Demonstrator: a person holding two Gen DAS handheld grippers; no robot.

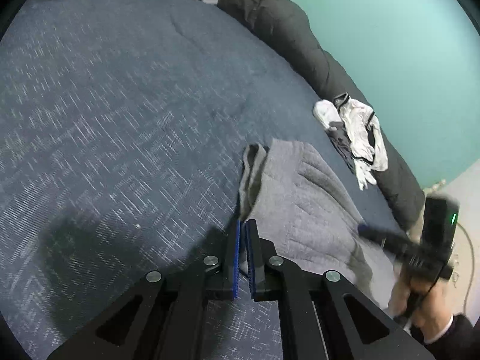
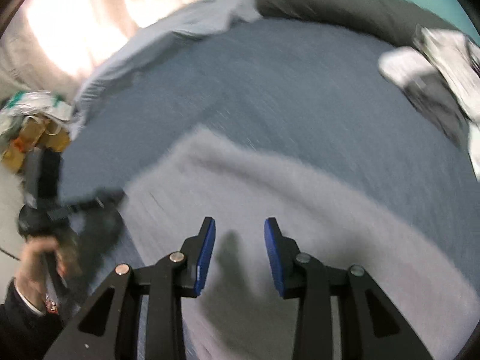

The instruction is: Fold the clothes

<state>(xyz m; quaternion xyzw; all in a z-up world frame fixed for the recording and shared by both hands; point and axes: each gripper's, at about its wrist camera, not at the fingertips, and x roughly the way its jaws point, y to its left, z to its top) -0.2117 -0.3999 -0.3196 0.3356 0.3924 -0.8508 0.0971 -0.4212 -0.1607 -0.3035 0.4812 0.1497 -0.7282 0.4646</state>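
Grey quilted cloth garment (image 1: pixel 300 198), soft and matt, blue-grey woven bedspread (image 1: pixel 120 105) with a rough fleck, matt black plastic claw (image 1: pixel 242 234) with ribbed blue pads (image 1: pixel 237 258), shiny metal rivets (image 1: pixel 211 260)

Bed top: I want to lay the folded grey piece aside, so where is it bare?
The blue bedspread lies bare left of the grey garment, up to the dark rolled blanket. Crowded: the white clothes pile along that blanket.

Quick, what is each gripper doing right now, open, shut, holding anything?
Left gripper: shut on the edge of the grey garment.
Right gripper: open, empty, above the garment.
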